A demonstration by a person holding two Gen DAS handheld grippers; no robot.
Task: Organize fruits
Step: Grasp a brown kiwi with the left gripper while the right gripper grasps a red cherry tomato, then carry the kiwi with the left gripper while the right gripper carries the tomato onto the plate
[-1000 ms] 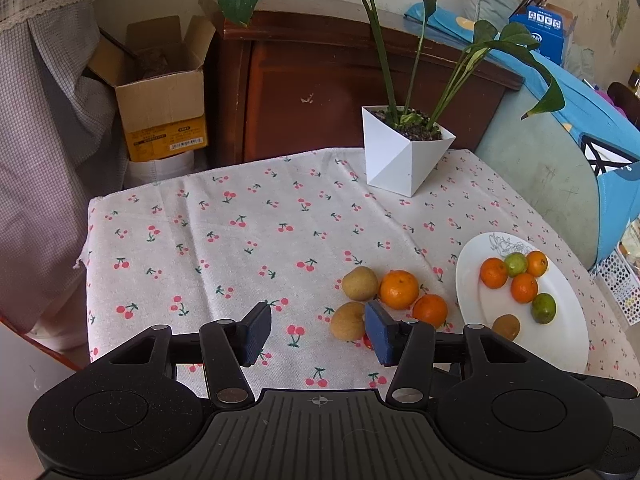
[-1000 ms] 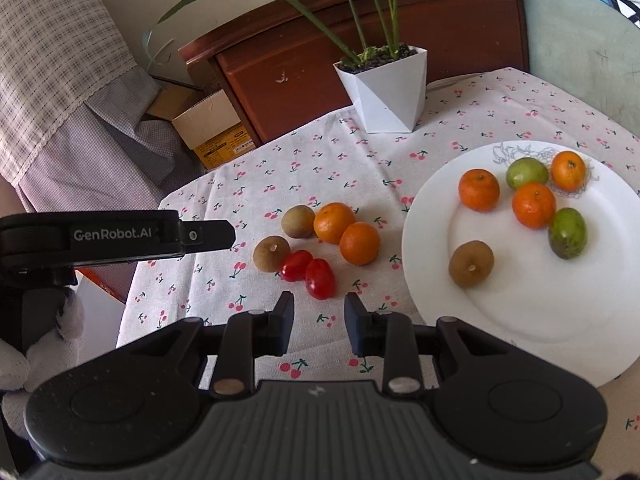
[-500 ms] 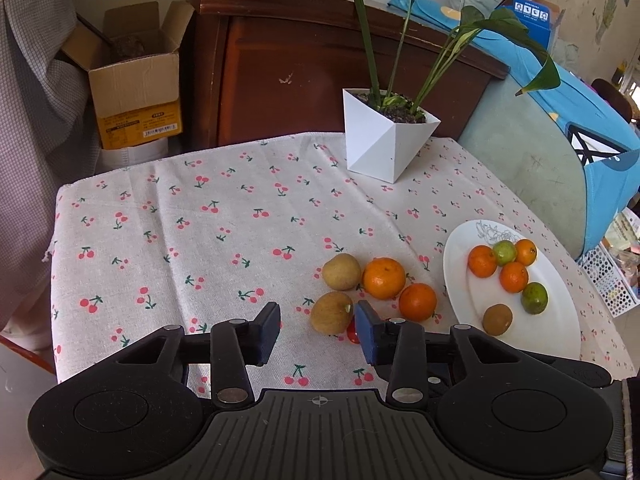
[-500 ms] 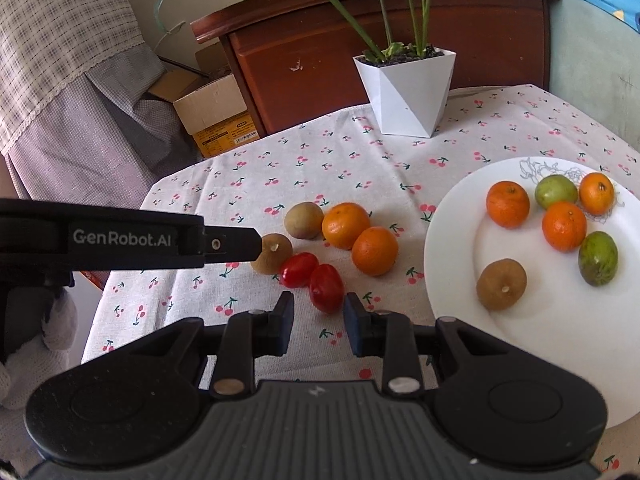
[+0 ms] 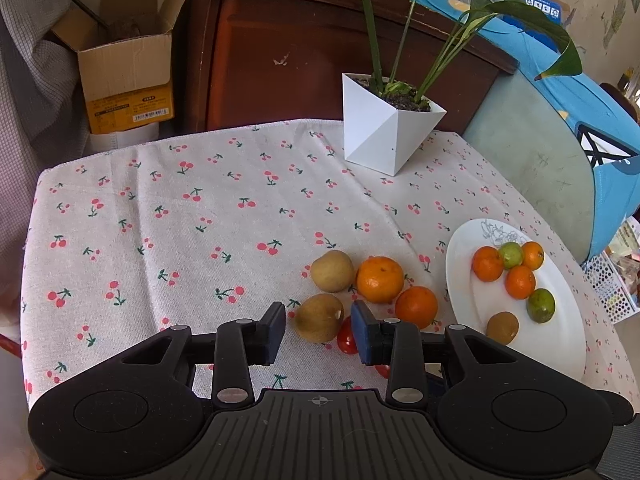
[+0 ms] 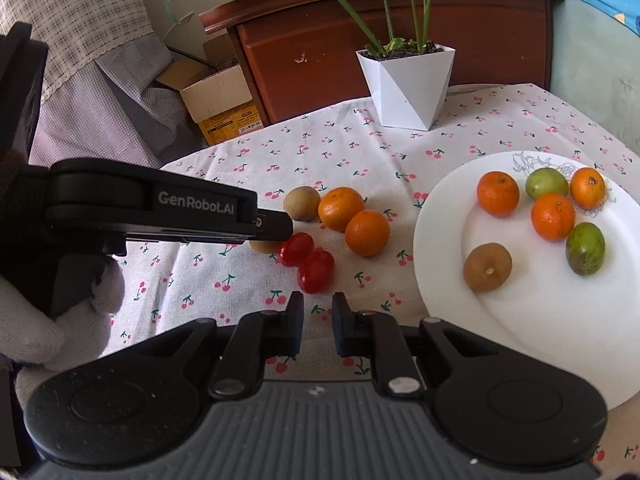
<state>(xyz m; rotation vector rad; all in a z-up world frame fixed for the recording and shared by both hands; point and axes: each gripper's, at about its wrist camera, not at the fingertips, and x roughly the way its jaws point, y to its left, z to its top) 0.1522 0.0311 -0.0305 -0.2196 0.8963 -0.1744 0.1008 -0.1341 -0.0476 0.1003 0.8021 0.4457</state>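
Observation:
On the cherry-print cloth lie two brown kiwis [image 5: 319, 317] [image 5: 332, 265], two oranges [image 5: 379, 279] [image 5: 416, 306] and two red tomatoes [image 6: 296, 249] [image 6: 316, 271]. A white plate [image 5: 568, 344] at the right holds several oranges, two green fruits and a kiwi [image 5: 502, 327]. My left gripper [image 5: 318, 334] is open, its jaws on either side of the near kiwi and low over it. It also shows in the right wrist view [image 6: 276, 227], covering that kiwi. My right gripper [image 6: 317, 330] is open and empty, just short of the tomatoes.
A white angular pot [image 5: 388, 128] with a tall green plant stands at the table's back. A dark wooden cabinet [image 5: 304, 60] and a cardboard box [image 5: 128, 76] are behind the table. A blue-covered round table [image 5: 552, 136] is at the right.
My left gripper has moved forward and down toward the near kiwi, which now sits between its jaws. My right gripper has drifted slightly closer to the tomatoes. No fruit has moved.

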